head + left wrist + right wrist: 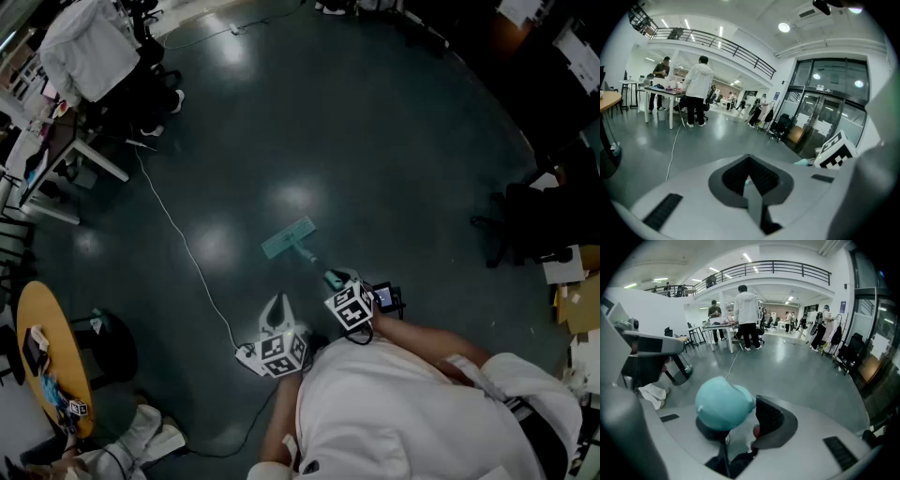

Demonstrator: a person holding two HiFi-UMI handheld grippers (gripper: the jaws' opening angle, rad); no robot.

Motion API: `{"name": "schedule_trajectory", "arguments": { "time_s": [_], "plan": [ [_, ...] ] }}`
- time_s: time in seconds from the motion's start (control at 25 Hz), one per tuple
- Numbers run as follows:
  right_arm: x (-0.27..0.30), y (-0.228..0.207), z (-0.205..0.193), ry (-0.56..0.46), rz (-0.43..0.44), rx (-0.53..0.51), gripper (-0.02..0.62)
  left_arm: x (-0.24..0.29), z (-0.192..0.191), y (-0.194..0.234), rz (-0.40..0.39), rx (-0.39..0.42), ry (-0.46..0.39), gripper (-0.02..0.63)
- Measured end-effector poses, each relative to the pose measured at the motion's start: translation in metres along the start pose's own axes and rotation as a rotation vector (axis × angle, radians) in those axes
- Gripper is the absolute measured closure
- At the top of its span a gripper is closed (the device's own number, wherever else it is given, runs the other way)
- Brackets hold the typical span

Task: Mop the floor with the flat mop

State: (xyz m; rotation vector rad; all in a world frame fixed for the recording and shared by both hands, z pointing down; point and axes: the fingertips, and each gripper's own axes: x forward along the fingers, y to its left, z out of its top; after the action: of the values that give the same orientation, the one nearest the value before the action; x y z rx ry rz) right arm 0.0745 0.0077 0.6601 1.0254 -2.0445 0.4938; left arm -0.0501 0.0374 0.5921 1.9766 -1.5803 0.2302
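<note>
The flat mop's teal head (289, 238) lies flat on the dark, glossy floor (375, 141) ahead of me. Its handle (313, 261) slants back to my right gripper (335, 281). In the right gripper view the handle's rounded teal end (724, 401) sits between the jaws, and the right gripper (740, 420) is shut on it. My left gripper (277, 309) hangs lower left of the right one, apart from the mop. In the left gripper view the left gripper (750, 180) has its ribbed pads (764, 176) closed together with nothing held.
A white cable (183, 239) runs across the floor from a desk (89, 150) at upper left towards my feet. A round yellow table (47, 347) stands at lower left. A black chair (534, 220) and cardboard boxes (581, 300) line the right side. People (698, 89) stand at a far desk.
</note>
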Motion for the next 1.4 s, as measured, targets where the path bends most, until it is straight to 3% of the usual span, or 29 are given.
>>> {"name": "schedule_trajectory", "arguments": {
  "time_s": [0.6,0.92,1.12,1.4],
  "plan": [
    [-0.01,0.002,-0.029,-0.007,-0.006,0.033,0.479,-0.011,-0.005,-0.003,0.012,0.009,-0.001,0.601],
    [-0.002,0.005,-0.044,-0.031,-0.041,0.019,0.48,-0.016,0.009,0.017,0.073,0.002,-0.023,0.601],
    [0.05,0.002,-0.02,-0.091,-0.059,0.001,0.48,-0.012,0.018,0.03,0.097,-0.006,-0.03,0.601],
    [0.161,-0.019,0.054,-0.148,-0.088,-0.055,0.48,-0.002,0.019,0.034,0.115,-0.015,-0.004,0.601]
  ]
}}
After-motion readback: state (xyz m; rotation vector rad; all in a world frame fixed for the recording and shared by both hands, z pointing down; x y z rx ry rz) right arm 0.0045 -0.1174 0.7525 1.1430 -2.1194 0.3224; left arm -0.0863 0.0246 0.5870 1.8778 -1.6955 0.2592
